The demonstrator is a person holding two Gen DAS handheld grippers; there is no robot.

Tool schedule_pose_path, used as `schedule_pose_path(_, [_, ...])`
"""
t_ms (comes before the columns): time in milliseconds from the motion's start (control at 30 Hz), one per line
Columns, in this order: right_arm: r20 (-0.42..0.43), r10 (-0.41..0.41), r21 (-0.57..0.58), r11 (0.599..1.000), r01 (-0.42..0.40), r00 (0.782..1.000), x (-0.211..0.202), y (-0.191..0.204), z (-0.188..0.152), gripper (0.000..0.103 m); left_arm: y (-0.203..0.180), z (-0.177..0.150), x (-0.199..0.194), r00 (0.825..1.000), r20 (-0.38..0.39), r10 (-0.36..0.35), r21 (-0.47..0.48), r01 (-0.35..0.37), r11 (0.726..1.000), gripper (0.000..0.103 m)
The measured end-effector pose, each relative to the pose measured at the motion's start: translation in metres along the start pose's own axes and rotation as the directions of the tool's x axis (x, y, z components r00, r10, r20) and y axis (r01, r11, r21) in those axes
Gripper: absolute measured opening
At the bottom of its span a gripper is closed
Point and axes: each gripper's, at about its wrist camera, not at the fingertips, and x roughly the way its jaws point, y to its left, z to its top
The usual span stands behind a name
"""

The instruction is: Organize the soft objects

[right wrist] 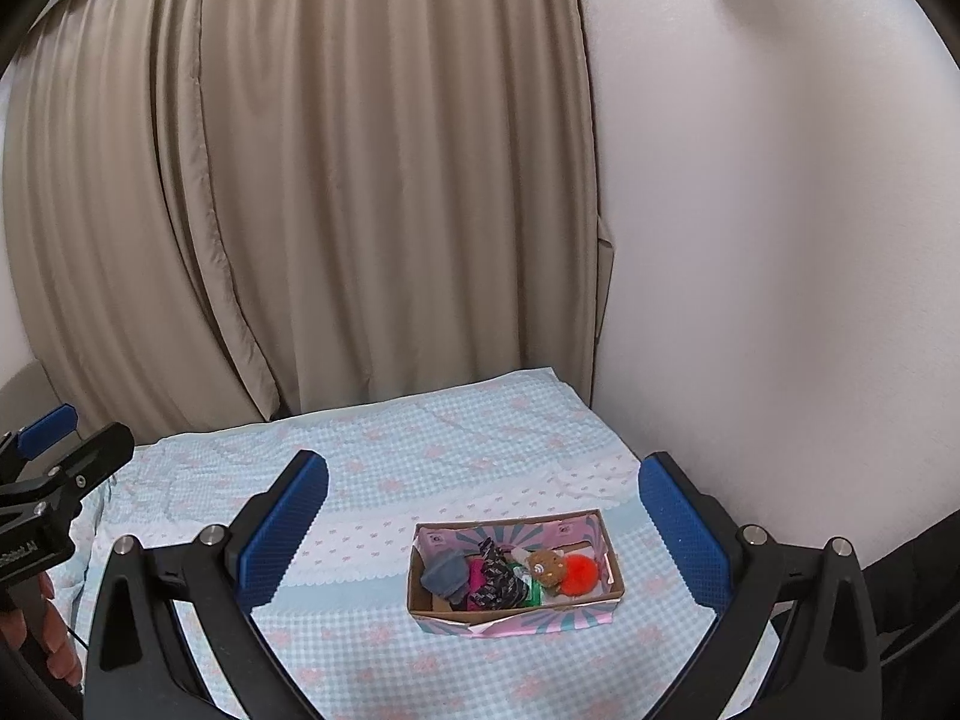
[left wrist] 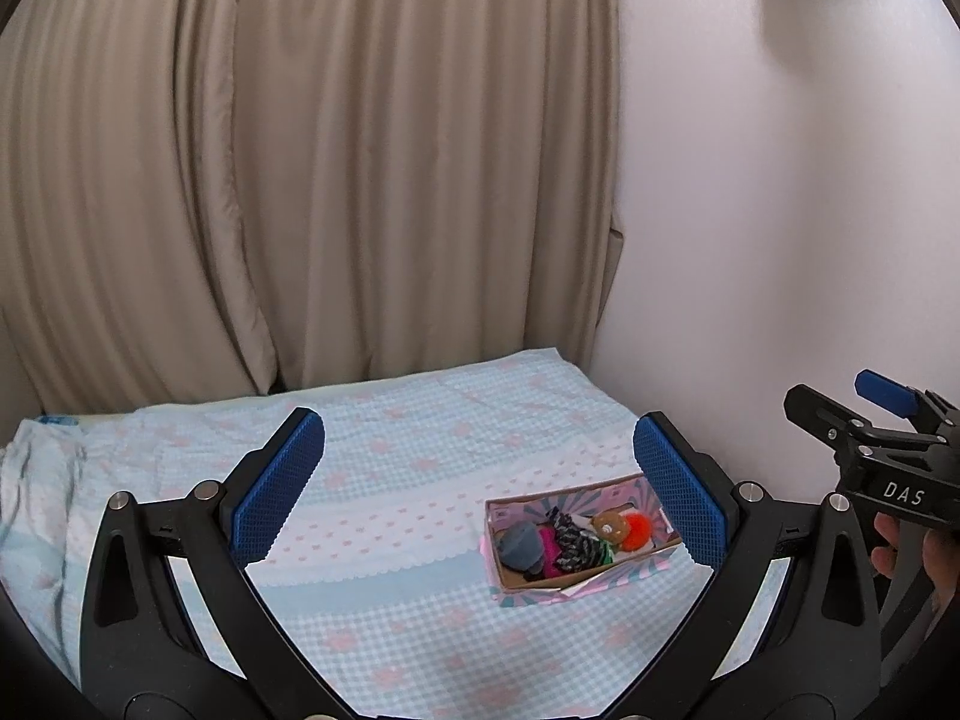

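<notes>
a small cardboard box [right wrist: 612, 585] with pink and teal print sits on a blue-and-white checked cloth [right wrist: 420, 456], right of centre. inside it, packed side by side, lie a grey sock roll [right wrist: 444, 577], a magenta piece [right wrist: 477, 576], a dark patterned sock [right wrist: 501, 579], a brown plush toy [right wrist: 545, 567] and an orange pompom [right wrist: 581, 571]. the left gripper [left wrist: 480, 486] and the right gripper [right wrist: 483, 510] both hover above the cloth, jaws spread wide, gripping nothing. behind hang a beige curtain [right wrist: 300, 180] and a white wall [right wrist: 780, 240]. a hand [right wrist: 57, 648] grips the left tool's handle.
</notes>
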Motion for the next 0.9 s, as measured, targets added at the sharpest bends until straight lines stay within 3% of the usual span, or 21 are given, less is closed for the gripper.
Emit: schedule_pose_path(900, [0.022, -0.037, 0.002, 0.999, 0.037, 0.999, 0.002, -0.005, 0.008, 0.103, -0.012, 0.002, 0.006, 1.000, 0.026, -0.001, 0.021, 0.001, 1.000, 0.103])
